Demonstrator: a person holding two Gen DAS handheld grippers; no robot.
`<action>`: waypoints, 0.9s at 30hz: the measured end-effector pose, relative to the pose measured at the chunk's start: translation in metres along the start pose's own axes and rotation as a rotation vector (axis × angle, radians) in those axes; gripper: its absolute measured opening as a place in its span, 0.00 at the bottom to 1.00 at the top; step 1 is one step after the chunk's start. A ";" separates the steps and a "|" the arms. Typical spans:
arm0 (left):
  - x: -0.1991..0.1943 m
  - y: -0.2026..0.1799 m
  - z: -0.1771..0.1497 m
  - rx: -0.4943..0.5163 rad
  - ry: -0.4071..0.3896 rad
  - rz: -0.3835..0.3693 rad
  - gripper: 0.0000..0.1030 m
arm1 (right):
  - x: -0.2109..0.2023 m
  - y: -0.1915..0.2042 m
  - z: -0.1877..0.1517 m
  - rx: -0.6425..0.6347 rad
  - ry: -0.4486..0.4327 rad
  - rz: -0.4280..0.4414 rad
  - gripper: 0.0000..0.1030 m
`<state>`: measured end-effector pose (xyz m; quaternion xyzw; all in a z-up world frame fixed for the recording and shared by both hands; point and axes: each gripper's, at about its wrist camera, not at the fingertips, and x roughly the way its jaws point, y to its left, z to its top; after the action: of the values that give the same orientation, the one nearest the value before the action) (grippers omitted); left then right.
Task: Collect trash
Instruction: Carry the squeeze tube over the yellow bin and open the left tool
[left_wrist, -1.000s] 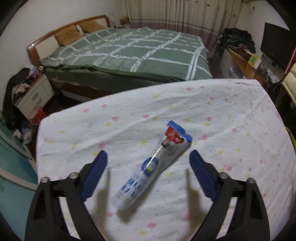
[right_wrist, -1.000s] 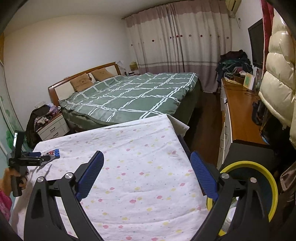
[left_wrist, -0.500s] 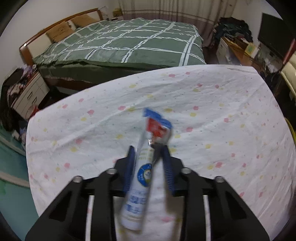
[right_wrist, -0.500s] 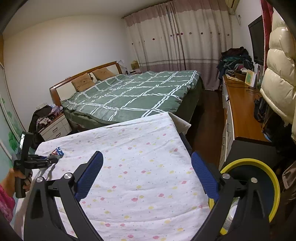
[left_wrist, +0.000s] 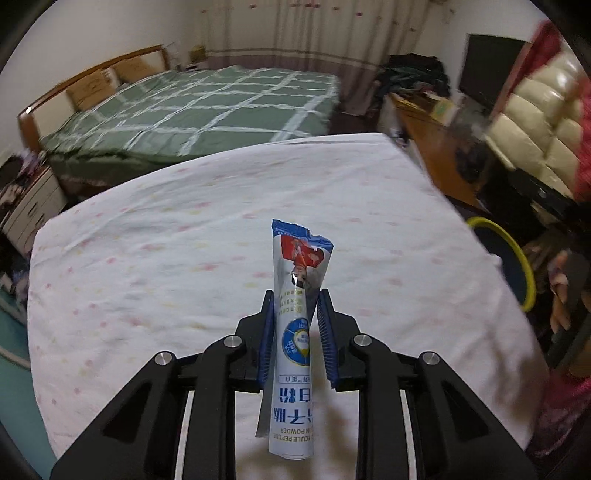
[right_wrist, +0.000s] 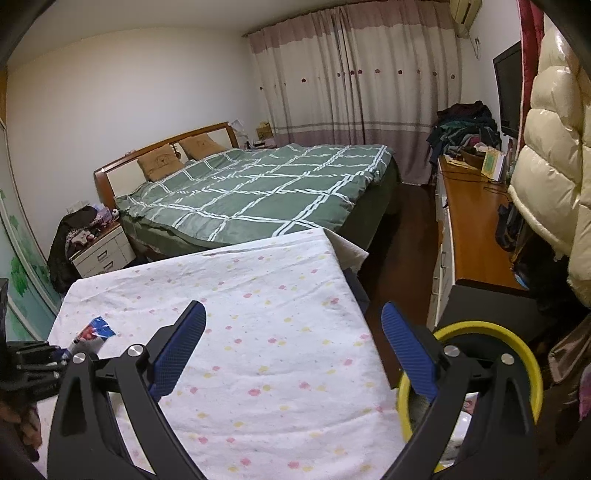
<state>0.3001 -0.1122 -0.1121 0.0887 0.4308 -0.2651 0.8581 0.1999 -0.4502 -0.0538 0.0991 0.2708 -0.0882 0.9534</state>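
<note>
My left gripper (left_wrist: 295, 299) is shut on a long white and blue powder sachet (left_wrist: 295, 332) with a torn blue and red top, held lifted above the spotted white cloth (left_wrist: 166, 258). The sachet and left gripper also show at the left edge of the right wrist view (right_wrist: 92, 332). My right gripper (right_wrist: 293, 328) is open and empty, over the right side of the cloth, close to a yellow-rimmed bin (right_wrist: 491, 328).
The yellow-rimmed bin (left_wrist: 517, 266) stands on the floor beside the table's right edge. A green checked bed (right_wrist: 258, 188) lies beyond the table. A wooden sideboard (right_wrist: 476, 229) and a cream padded jacket (right_wrist: 554, 166) are on the right. A white nightstand (right_wrist: 103, 251) is at the left.
My left gripper closed on the sachet and lifted it off the cloth, then swung right. The right gripper stayed open and shifted slightly.
</note>
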 end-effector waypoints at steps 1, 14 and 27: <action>-0.003 -0.013 0.000 0.022 0.002 -0.006 0.23 | -0.007 -0.002 0.000 0.000 -0.006 0.007 0.89; 0.023 -0.217 0.041 0.254 0.048 -0.207 0.23 | -0.152 -0.131 -0.063 0.014 -0.032 -0.157 0.89; 0.134 -0.378 0.078 0.331 0.202 -0.285 0.23 | -0.193 -0.217 -0.089 0.141 -0.043 -0.209 0.90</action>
<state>0.2191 -0.5119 -0.1409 0.1927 0.4730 -0.4403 0.7384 -0.0544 -0.6163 -0.0557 0.1352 0.2521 -0.2081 0.9353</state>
